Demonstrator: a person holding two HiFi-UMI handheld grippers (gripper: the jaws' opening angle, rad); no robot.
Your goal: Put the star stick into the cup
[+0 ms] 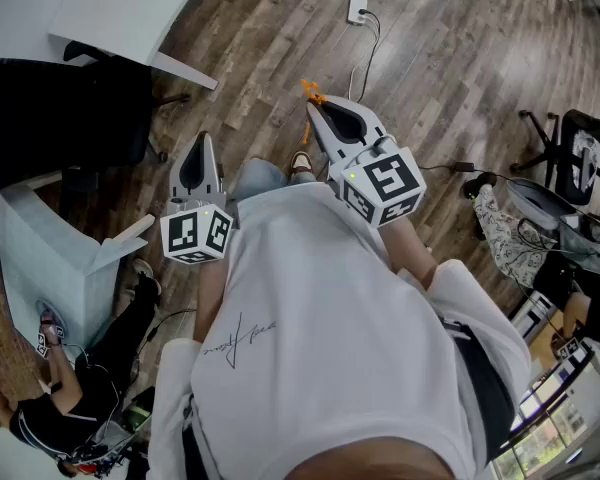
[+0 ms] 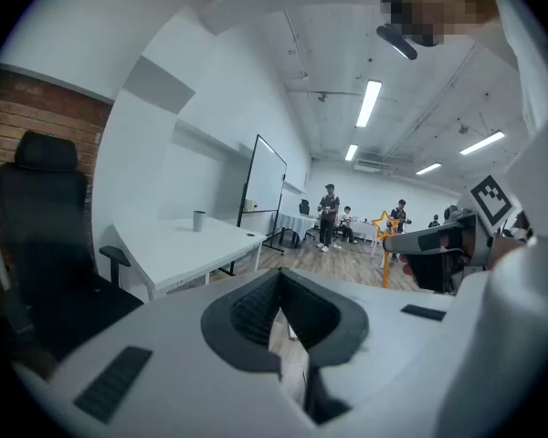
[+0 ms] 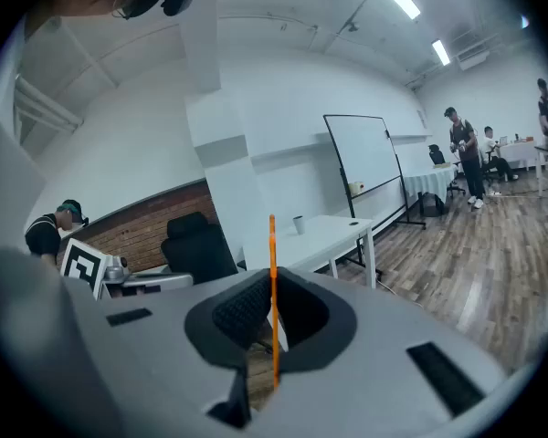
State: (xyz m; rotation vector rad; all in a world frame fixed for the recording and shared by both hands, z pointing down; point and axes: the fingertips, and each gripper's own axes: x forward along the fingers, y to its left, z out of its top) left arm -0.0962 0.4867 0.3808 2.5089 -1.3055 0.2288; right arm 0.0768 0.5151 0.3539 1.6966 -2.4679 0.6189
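Note:
My right gripper (image 1: 316, 106) is shut on the orange star stick (image 1: 311, 91), which pokes out past its tips above the wooden floor. In the right gripper view the stick (image 3: 273, 290) stands upright, edge on, between the pads of the right gripper (image 3: 272, 336). The left gripper view shows its yellow star (image 2: 382, 222) on top, with the right gripper (image 2: 438, 240) below it. A grey cup (image 3: 299, 224) stands on a white table (image 3: 333, 235), well away; the cup (image 2: 199, 220) also shows in the left gripper view. My left gripper (image 1: 202, 140) (image 2: 288, 336) is shut on nothing.
A black office chair (image 2: 46, 235) (image 3: 196, 245) stands by the table. A whiteboard (image 2: 265, 185) and several people (image 2: 329, 215) are farther back. In the head view a white table (image 1: 90, 8) is at upper left, a seated person (image 1: 70, 398) at lower left, and chairs (image 1: 580, 148) at right.

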